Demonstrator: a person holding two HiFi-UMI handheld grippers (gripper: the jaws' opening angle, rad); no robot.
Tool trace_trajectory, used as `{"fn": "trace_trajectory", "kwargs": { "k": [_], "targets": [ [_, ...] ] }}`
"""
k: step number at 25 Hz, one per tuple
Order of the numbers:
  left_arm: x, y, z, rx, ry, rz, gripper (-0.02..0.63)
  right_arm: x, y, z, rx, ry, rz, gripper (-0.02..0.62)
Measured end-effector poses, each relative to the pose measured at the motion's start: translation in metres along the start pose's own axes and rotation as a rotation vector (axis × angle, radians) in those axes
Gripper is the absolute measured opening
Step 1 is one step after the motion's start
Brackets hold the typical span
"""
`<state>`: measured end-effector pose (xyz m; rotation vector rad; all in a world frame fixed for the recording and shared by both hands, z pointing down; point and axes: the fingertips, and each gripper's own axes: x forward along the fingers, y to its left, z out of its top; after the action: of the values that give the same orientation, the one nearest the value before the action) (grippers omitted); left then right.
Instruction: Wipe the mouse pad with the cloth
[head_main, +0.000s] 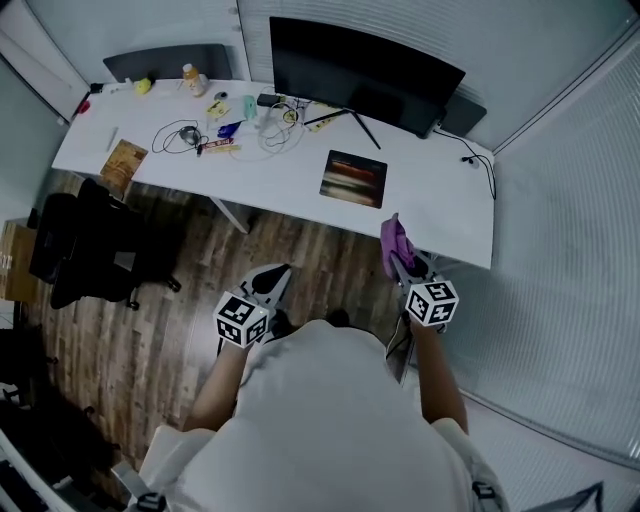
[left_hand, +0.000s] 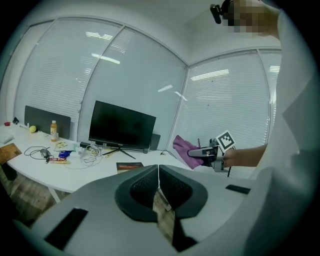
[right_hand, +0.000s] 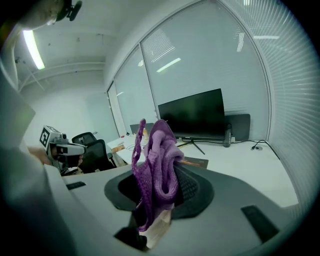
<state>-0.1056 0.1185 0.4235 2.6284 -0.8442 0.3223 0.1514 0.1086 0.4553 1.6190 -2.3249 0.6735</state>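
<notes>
A dark mouse pad (head_main: 353, 179) with a reddish picture lies on the white desk (head_main: 280, 180), in front of the monitor. My right gripper (head_main: 398, 257) is shut on a purple cloth (head_main: 393, 240), which bunches up between its jaws (right_hand: 159, 165); it hovers at the desk's front edge, short of the pad. The same cloth (left_hand: 187, 150) shows in the left gripper view, off to the right. My left gripper (head_main: 272, 283) is held over the wooden floor, well back from the desk, its jaws pressed together with nothing in them (left_hand: 158, 176).
A black monitor (head_main: 360, 70) stands behind the pad. Cables (head_main: 180, 135), a bottle (head_main: 192, 78) and small items crowd the desk's left half. A black office chair (head_main: 90, 250) stands on the floor at left. Blinds cover the glass walls around.
</notes>
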Motion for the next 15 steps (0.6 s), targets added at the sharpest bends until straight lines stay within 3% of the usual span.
{"fn": "trace_trajectory", "kwargs": {
  "k": [15],
  "targets": [
    [-0.010, 0.018, 0.017, 0.006, -0.031, -0.009, 0.020, -0.001, 0.016, 0.014, 0.022, -0.029, -0.026, 0.138]
  ]
}}
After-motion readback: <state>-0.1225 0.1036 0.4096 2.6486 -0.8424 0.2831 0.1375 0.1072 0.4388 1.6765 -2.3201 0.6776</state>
